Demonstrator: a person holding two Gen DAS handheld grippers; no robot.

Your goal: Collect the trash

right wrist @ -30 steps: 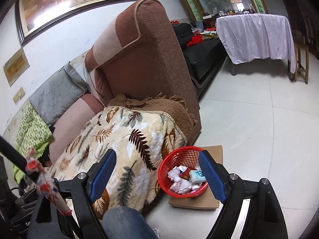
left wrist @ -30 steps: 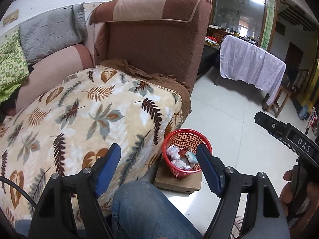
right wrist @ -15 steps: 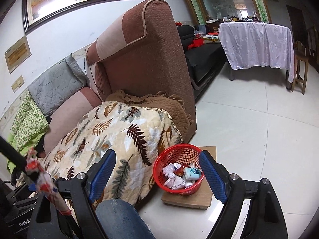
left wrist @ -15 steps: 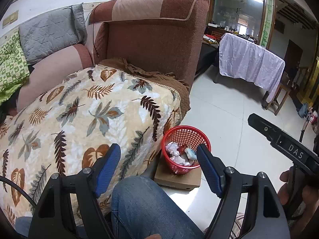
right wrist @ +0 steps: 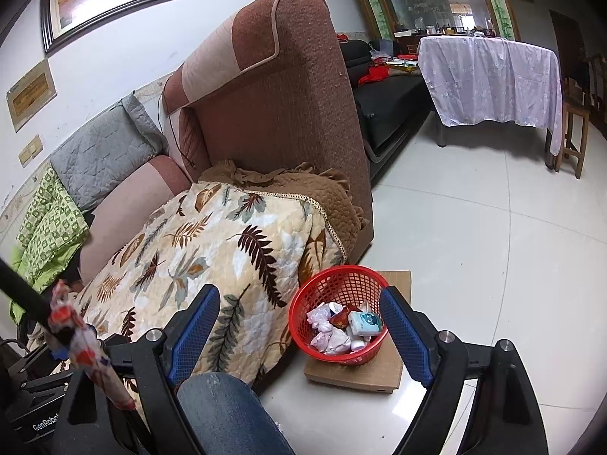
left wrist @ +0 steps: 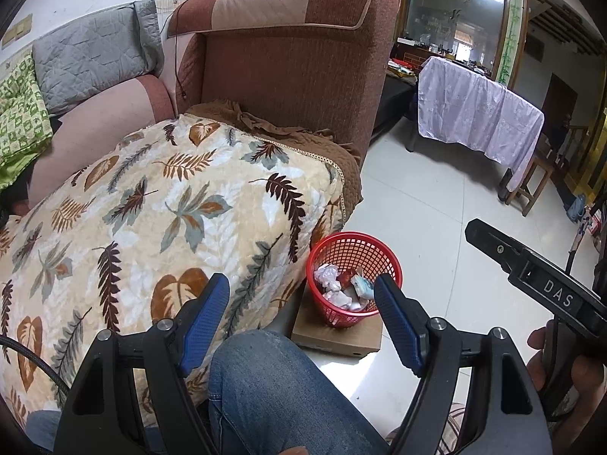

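The left gripper (left wrist: 303, 316) hangs with its jaws spread wide and nothing between them — the right gripper (right wrist: 299, 335) likewise, jaws apart and empty. Both look down past a denim-clad knee (left wrist: 273, 386) toward a red mesh basket (left wrist: 354, 250), which stands on a flat cardboard box (left wrist: 337, 335) on the white tiled floor (left wrist: 428, 197), just right of the sofa (left wrist: 296, 60). Crumpled wrappers and paper trash (right wrist: 341, 330) fill the bottom of the basket. A leaf-patterned blanket (left wrist: 151, 220) drapes the sofa seat beside it. Far right, a table under a lilac cloth (right wrist: 493, 79) stands well apart.
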